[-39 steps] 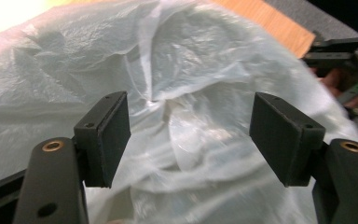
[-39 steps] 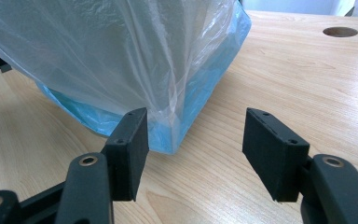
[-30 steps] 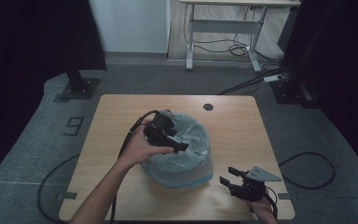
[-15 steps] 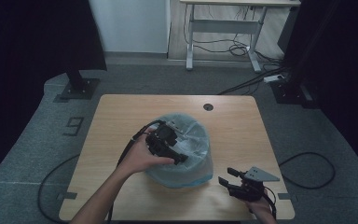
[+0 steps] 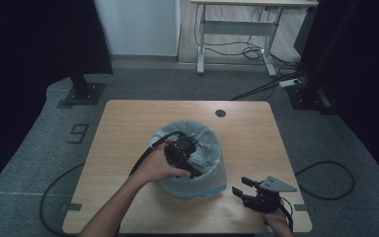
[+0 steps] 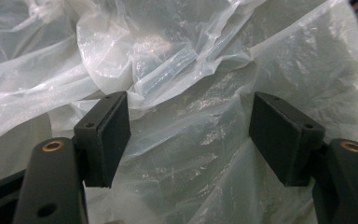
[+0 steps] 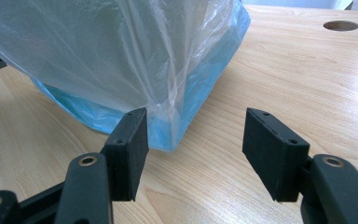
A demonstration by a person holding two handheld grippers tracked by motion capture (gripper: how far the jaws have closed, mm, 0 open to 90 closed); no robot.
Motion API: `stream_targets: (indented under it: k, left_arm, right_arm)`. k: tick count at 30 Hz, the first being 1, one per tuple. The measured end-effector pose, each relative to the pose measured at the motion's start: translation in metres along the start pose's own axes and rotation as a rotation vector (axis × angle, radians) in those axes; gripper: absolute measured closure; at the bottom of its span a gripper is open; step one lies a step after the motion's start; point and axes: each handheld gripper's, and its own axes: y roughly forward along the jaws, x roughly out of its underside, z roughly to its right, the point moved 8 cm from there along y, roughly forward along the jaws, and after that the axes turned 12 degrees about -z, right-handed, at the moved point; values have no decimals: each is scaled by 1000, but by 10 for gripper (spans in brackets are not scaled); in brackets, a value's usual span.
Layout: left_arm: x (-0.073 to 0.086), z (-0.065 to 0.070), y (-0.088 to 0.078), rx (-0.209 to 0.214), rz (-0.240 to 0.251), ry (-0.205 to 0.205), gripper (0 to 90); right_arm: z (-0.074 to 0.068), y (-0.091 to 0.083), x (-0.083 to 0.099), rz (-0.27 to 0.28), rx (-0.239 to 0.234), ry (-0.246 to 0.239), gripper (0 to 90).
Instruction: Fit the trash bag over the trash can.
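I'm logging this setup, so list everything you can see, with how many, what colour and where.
bin: one, blue, standing on the middle of the table
bag: one, clear whitish plastic, lining the bin and draped over its sides
table: one, light wood, centre of the high view, with a round hole near its far edge
desk: one, grey-framed, beyond the table, cables on the floor beneath it
floor marking: one, a dark 9 on grey carpet, left of the table
left gripper: one, black, open, jaws down inside the bag
right gripper: one, black, open, low near the table's front right corner, jaws towards the bin
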Motion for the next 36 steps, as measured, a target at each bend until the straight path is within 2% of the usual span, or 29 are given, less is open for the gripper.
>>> stream_targets:
  k: [3,7,10,16,22,25,29,36]
  left_arm:
    - [1,-1,-8,7,50,-8,288]
    - [9,-5,-31,17,140,-33,288]
    - [17,-8,-43,14,167,-44,289]
    - [42,-15,-45,-7,137,-55,284]
    - [54,-24,-42,-29,117,-76,288]
    - [58,-26,-37,-27,85,-66,330]
    - [57,-28,-30,-54,43,-67,334]
    - [54,-30,-23,-58,27,-75,330]
  right_arm:
    - [0,0,0,1,0,2,397]
    - [2,-2,0,5,3,4,397]
    - [2,-2,-1,7,-4,9,397]
    - [0,0,-1,4,-19,15,396]
    - [-1,1,-1,6,-24,21,395]
    - [-2,1,-2,12,-33,27,393]
    - [-3,2,-1,5,-36,23,391]
    - [-5,-2,-2,23,-54,31,389]
